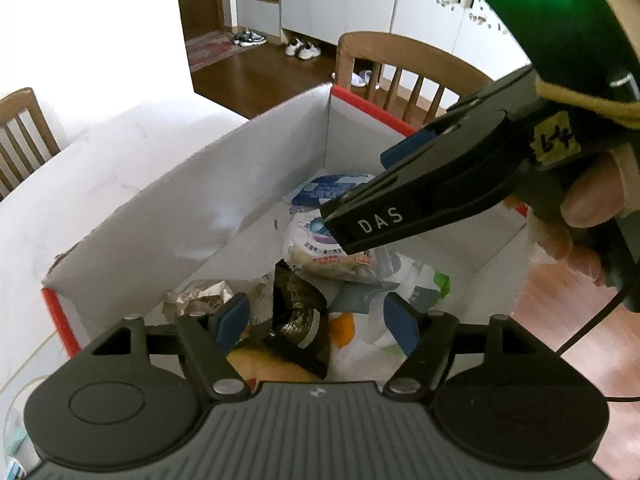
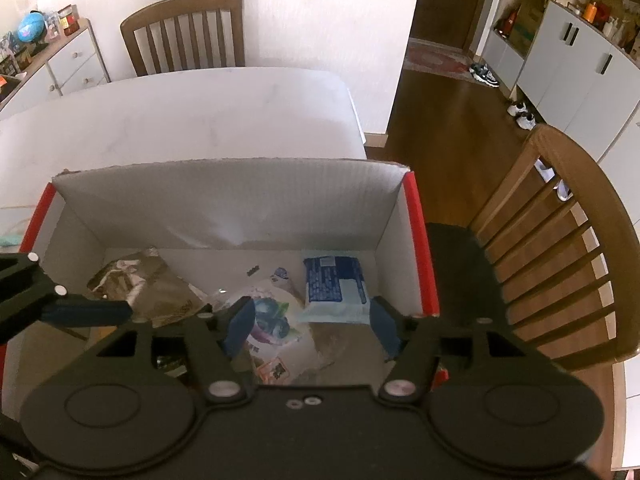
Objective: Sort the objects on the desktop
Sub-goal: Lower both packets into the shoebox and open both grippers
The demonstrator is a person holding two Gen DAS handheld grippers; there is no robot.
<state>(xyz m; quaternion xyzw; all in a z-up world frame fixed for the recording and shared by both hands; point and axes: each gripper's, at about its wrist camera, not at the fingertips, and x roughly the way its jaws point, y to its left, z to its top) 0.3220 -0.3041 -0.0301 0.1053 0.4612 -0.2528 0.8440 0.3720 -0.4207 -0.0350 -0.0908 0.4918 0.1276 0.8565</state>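
Both grippers hover over the open cardboard box (image 2: 224, 196) at the table's (image 2: 180, 112) right edge, apparently collecting the snacks. The left gripper (image 1: 316, 320) hangs with fingers apart above a black wrapper (image 1: 298, 312), nothing pinched. The right gripper (image 2: 310, 320) is spread wide and empty too, over a blue-print packet (image 2: 272, 320); a blue wipes pack (image 2: 334, 284) lies in the box's far right corner.

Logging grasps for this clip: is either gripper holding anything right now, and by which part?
Nothing is held. The left gripper and right gripper both hang open above the packets in the cardboard box, with no item between their fingers.
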